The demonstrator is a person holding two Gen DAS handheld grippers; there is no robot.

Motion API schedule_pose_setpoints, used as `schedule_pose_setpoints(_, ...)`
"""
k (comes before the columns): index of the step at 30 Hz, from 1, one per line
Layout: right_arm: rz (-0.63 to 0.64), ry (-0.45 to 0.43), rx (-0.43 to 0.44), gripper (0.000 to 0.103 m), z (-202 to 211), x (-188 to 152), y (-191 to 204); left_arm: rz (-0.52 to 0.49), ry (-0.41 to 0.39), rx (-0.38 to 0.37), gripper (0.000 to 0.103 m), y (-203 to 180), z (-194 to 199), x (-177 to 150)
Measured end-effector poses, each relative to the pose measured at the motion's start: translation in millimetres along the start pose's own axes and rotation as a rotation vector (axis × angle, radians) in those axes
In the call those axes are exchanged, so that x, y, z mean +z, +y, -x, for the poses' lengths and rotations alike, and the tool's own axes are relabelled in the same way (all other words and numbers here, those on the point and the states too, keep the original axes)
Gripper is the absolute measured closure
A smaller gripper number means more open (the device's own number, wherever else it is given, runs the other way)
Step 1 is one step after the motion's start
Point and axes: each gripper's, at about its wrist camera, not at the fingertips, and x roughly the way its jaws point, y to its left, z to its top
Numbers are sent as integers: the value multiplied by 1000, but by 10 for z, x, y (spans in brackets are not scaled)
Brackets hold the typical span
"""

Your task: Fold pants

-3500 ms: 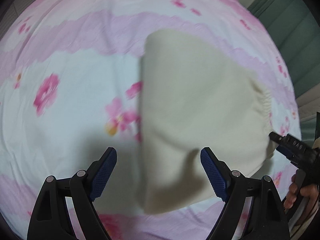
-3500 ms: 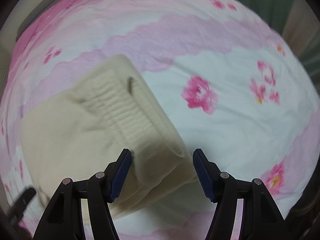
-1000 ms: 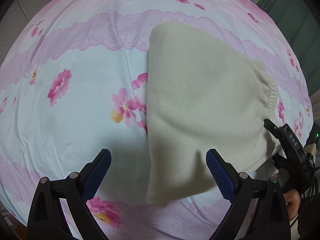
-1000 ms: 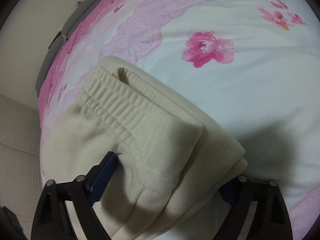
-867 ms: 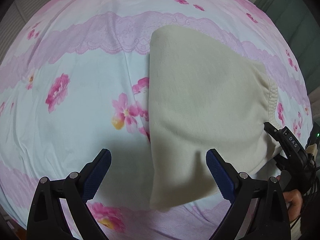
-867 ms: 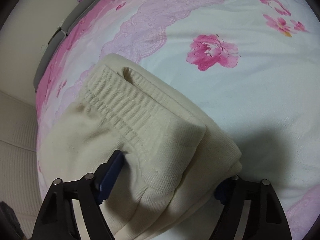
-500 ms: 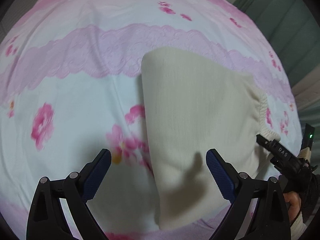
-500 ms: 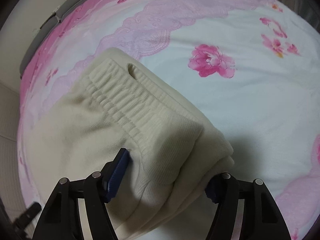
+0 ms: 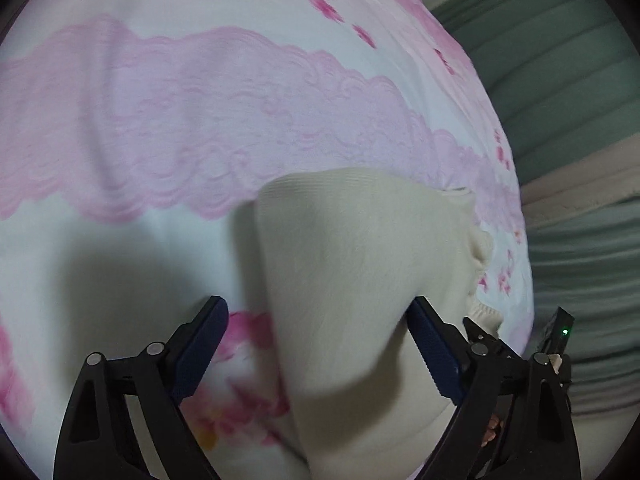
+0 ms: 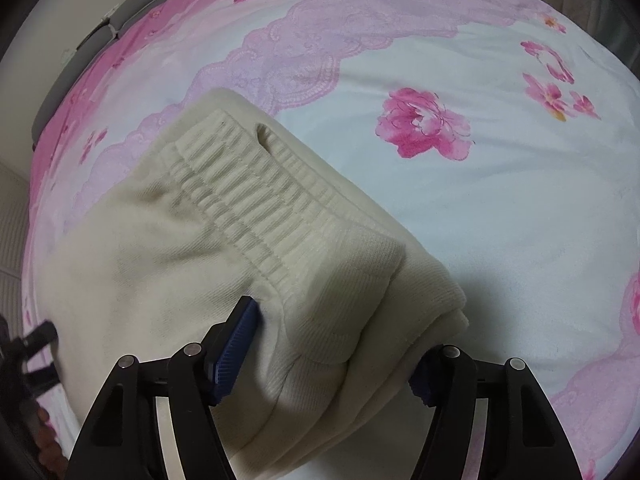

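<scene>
Cream pants (image 9: 360, 264) lie folded into a thick stack on the pink flowered bedsheet (image 9: 160, 120). In the right wrist view the ribbed elastic waistband (image 10: 256, 200) faces up and the stacked layers (image 10: 400, 320) end near the fingers. My left gripper (image 9: 320, 344) is open, its fingers straddling the near left edge of the stack. My right gripper (image 10: 336, 352) is open, its jaws on either side of the waistband corner of the pants (image 10: 160, 248). The right blue pad is mostly hidden under the fabric.
The bedsheet (image 10: 480, 200) spreads wide to the right of the pants, with pink flowers (image 10: 424, 124). A green curtain (image 9: 560, 100) hangs beyond the bed's far right edge. A grey headboard (image 10: 80, 52) and pale wall sit at the upper left.
My left gripper has moved down and in close to the pants, its fingers now around the near edge. My right gripper stays around the waistband corner, pulled back slightly.
</scene>
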Motion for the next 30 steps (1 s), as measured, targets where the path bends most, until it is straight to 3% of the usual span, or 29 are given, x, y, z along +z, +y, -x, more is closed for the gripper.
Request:
schedule_pose_setpoints(6, -34, 16, 35, 33, -88, 60, -55, -21, 38, -51, 21, -110, -243, 182)
schedule_pose_setpoints(10, -61, 34, 66, 29, -151, 102, -126, 25, 73, -2, 21, -141, -400, 290)
schedule_pose_setpoints(13, -92, 56, 85, 28, -186, 154, -164, 52, 75, 53, 28, -214, -386, 289)
schedule_pose_setpoints(15, -87, 68, 84, 32, -183, 178, -145, 29, 63, 109, 35, -318, -327, 246)
schedule_pose_setpoints(18, -56, 87, 92, 45, -105, 218, -80, -18, 33, 197, 45, -535, -234, 184)
schedule_pose_setpoints(22, -3, 83, 85, 58, 140, 244, 2, -60, -10, 250, 53, -795, -8, 86)
schedule_pose_setpoints(30, 113, -16, 160, 62, 927, 193, 318, -205, -66, 294, 55, -1314, 513, -375)
